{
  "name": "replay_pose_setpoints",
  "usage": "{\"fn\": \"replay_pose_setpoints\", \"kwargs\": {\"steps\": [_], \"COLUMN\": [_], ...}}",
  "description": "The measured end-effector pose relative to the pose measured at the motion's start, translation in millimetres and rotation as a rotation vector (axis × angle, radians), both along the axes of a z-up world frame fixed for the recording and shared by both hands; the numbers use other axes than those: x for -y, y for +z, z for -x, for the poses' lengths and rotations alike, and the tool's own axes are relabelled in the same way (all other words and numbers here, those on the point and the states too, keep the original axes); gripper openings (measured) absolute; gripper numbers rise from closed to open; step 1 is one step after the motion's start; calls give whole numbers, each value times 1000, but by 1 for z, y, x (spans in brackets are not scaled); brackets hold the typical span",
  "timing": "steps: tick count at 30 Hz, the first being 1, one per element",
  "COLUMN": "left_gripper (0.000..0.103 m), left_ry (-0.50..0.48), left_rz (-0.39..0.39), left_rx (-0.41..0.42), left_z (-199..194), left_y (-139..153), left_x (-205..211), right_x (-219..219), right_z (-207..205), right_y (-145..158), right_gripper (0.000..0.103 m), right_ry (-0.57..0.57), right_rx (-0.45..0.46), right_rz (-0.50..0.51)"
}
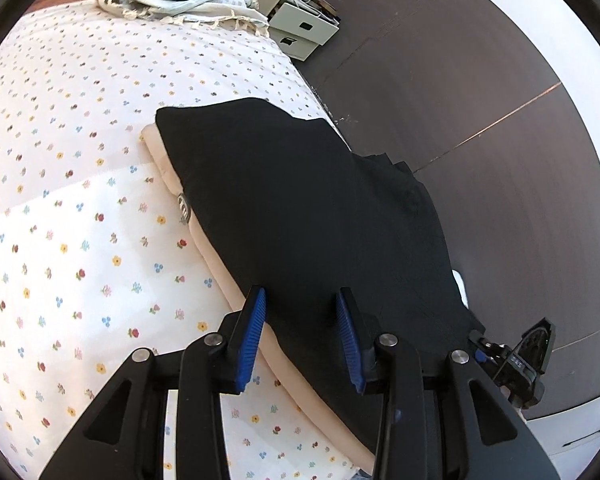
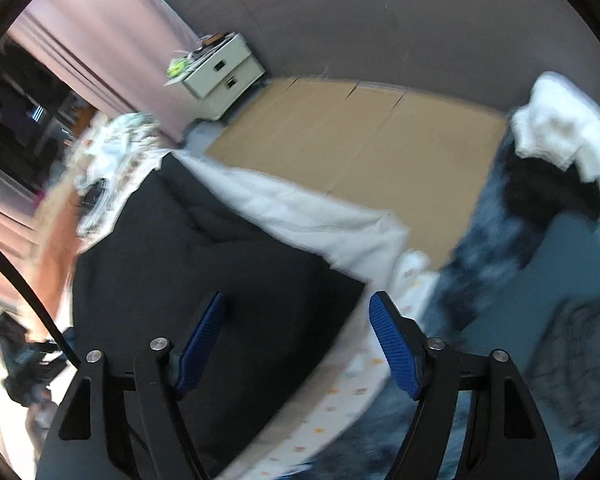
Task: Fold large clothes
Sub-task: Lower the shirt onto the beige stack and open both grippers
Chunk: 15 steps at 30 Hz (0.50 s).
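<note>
black garment point(image 1: 308, 216): folded flat on cream stack point(image 1: 172, 168) at bed point(image 1: 80, 240) edge | left gripper point(image 1: 300, 340): open, empty, above garment | right gripper point(image 2: 300, 344): wide open, empty | progress: fold looks finished; pile point(image 2: 552, 160) beyond bed likely remains

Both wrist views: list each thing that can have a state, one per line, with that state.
Left hand-held gripper: open, empty, over the black garment.
Right hand-held gripper: open, empty.
Black garment: folded flat, lying on the cream garment.
Cream garment: folded, underneath, edge showing.
Floral bedsheet: spread over the bed.
Drawer unit: top drawer pulled out slightly.
</note>
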State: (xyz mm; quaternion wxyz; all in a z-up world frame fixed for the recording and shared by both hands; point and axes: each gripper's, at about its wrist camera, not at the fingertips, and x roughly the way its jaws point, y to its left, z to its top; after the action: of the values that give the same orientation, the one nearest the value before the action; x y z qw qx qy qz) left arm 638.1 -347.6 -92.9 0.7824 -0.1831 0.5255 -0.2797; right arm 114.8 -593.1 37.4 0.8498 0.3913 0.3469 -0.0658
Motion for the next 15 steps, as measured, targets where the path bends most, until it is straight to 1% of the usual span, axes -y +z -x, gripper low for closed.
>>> {"fn": "replay_pose_setpoints", "kwargs": {"steps": [1,2,4,6,8,11,12,15], "left_gripper": [37,37,37,37,37,37,37,37], "left_ry": [-2,-4,-5,4,0,-20,-25,-22], "left_rz": [-5,-9,-14,-25,-27,-41,-48,-82], "left_rx": [5,8,17,50,70,68,70,73], "left_z": [-2,-6,-10,-11,-11,-9,-8,-3], "left_y": [0,-2,0,8,13,13,12,12], "left_x": [3,6,11,13,15,17,17,13], "right_x": [5,7,13,23,27,27,29,24], "right_z": [4,7,13,26,35,37,43,35], "right_y": [0,5,14,14,7,3,5,17], "right_gripper": [18,6,4,3,3,3,3,4], "right_ry": [-1,-21,-49,-106,-140,-140,-143,-133], "right_rx": [12,22,55,41,14,-11,-10,-17], "right_rz": [-9,24,45,35,41,46,52,68]}}
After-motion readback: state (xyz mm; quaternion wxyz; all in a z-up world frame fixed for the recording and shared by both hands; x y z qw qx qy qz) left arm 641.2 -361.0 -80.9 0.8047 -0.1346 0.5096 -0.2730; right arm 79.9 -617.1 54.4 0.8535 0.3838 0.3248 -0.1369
